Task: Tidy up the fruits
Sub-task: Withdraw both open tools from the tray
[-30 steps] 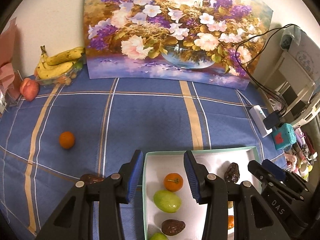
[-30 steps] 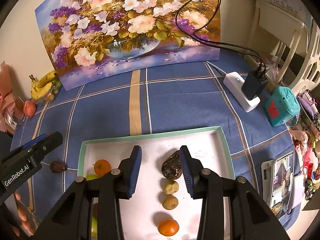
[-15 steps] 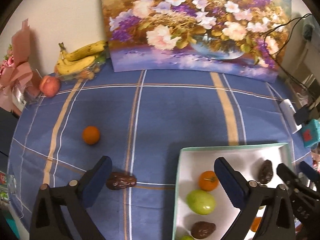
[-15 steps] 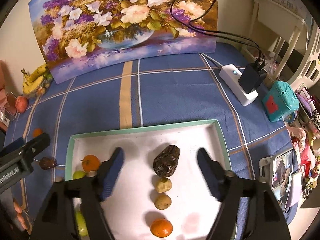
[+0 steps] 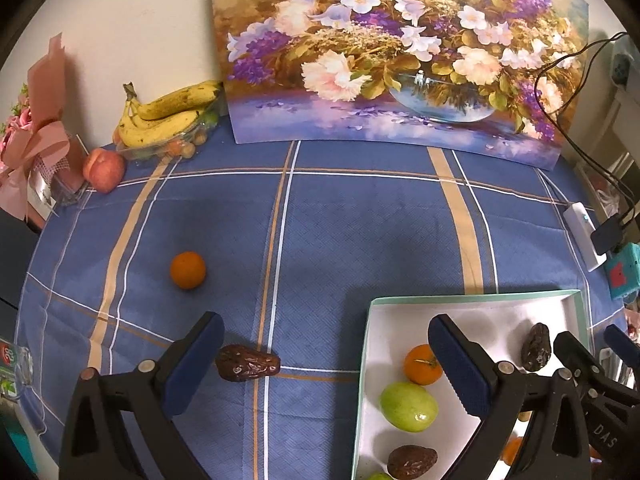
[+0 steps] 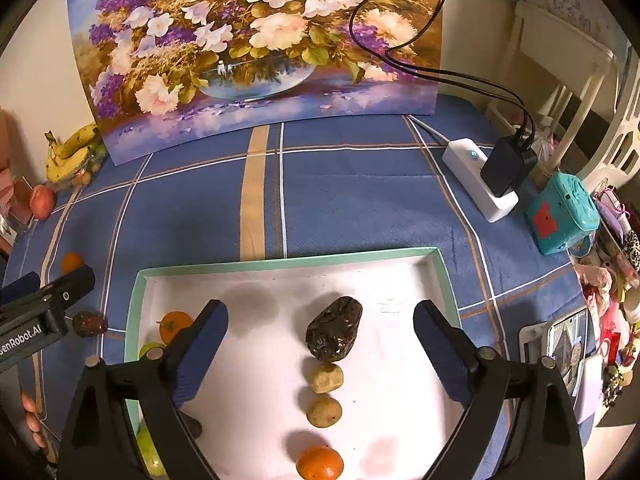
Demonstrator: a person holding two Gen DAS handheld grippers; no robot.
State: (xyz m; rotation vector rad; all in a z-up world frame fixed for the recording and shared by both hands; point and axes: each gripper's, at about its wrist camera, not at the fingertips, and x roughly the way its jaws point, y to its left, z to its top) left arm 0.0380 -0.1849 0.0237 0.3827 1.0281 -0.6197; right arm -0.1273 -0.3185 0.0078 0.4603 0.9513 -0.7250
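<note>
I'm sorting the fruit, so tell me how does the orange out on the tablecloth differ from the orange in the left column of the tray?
The loose orange sits alone on the blue cloth, well left of the tray; the tray orange lies inside it, next to a green fruit. The tray orange shows a small stem on top; the loose orange shows none from here. Both are round, orange and look similar in size.

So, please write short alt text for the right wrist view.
The right gripper, opening, hangs over a white tray with a dark date between its fingers, untouched. Below the date lie two small brown fruits and an orange.
</note>
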